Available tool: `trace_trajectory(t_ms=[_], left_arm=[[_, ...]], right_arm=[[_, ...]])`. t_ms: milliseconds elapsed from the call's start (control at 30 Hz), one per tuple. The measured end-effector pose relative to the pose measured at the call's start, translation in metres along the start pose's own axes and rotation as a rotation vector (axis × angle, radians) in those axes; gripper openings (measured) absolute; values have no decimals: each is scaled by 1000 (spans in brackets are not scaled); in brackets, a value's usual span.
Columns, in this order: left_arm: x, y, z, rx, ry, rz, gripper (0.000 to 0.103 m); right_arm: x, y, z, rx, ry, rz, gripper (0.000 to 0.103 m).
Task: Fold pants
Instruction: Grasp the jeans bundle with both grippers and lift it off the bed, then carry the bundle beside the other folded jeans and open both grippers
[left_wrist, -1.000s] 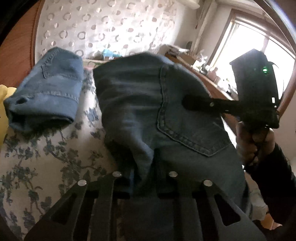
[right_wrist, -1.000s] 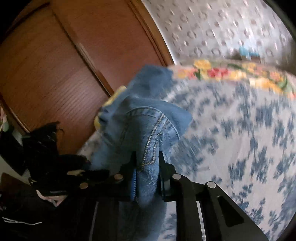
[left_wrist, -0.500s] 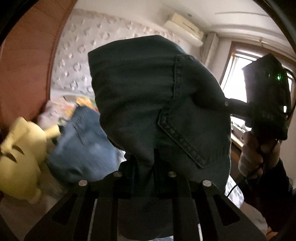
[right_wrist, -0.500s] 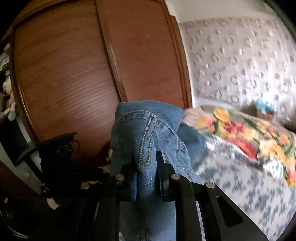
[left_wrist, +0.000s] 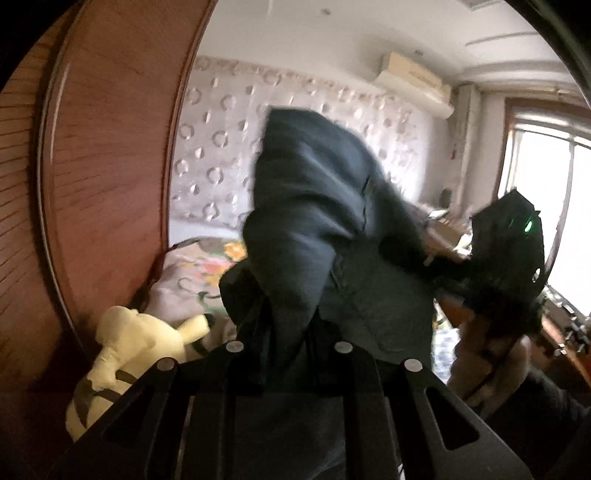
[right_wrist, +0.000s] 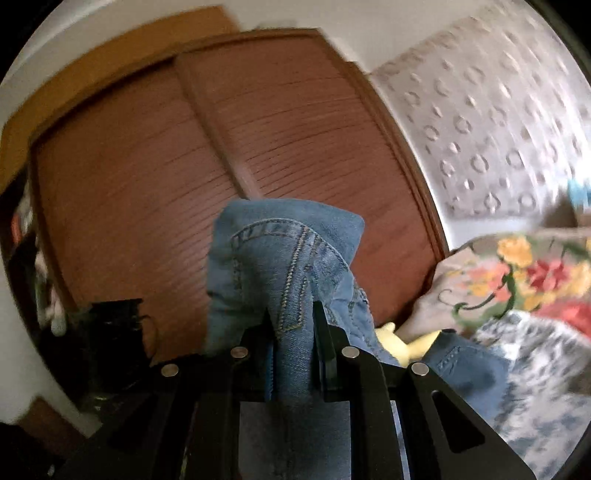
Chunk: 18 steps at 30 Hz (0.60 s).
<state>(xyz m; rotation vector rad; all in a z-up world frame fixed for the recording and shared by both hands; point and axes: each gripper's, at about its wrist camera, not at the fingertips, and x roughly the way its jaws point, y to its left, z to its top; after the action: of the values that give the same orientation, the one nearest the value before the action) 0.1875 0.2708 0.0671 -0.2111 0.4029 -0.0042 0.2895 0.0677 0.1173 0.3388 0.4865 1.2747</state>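
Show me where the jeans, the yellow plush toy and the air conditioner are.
jeans (right_wrist: 291, 258): right wrist view, on the stitched seam above the fingers.
yellow plush toy (left_wrist: 136, 343): left wrist view, on its body beside the wooden wardrobe.
air conditioner (left_wrist: 413, 83): left wrist view, on its front panel, high on the wall.

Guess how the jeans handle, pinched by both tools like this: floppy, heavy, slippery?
Likely floppy: the jeans bunch and fold over above the right tool and drape around the left tool. Probably fairly heavy for cloth, being thick stitched denim. Slipping looks unlikely, since both tools pinch gathered folds.
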Motion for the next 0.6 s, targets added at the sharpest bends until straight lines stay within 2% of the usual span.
trace_trajectory(t_ms=[67,133,233,267,300,367,400,433,533,600], left_arm=[[33,6,-7,-8,59,4,16],[73,7,-24,-24,149,-2,16],[105,-1,-48,-20,224,-15,16],[111,-3,-54,-18,235,-17,16],[111,-6,-56,-16,243,-12,16],[113,-5,-61,-12,257,4,16],[110,-4,-61,-12,265,5,16],[109,-3,-65,-11,272,8,16],[105,2,-69,-14,302,14,16],[103,2,-73,-21,312,18,16]], right_arm=[[18,-48,-24,108,22,-34,17],[36,-99,-55,201,119,-135,17],[33,-138,-76,197,198,-295,20],[28,-145,-75,187,211,-328,24],[25,-148,-72,174,233,-369,28],[31,-148,-64,119,303,-455,44],[30,-146,-60,84,341,-486,48],[40,-142,-55,52,353,-507,48],[34,-123,-44,-71,360,-584,48],[32,-107,-38,-111,320,-598,48]])
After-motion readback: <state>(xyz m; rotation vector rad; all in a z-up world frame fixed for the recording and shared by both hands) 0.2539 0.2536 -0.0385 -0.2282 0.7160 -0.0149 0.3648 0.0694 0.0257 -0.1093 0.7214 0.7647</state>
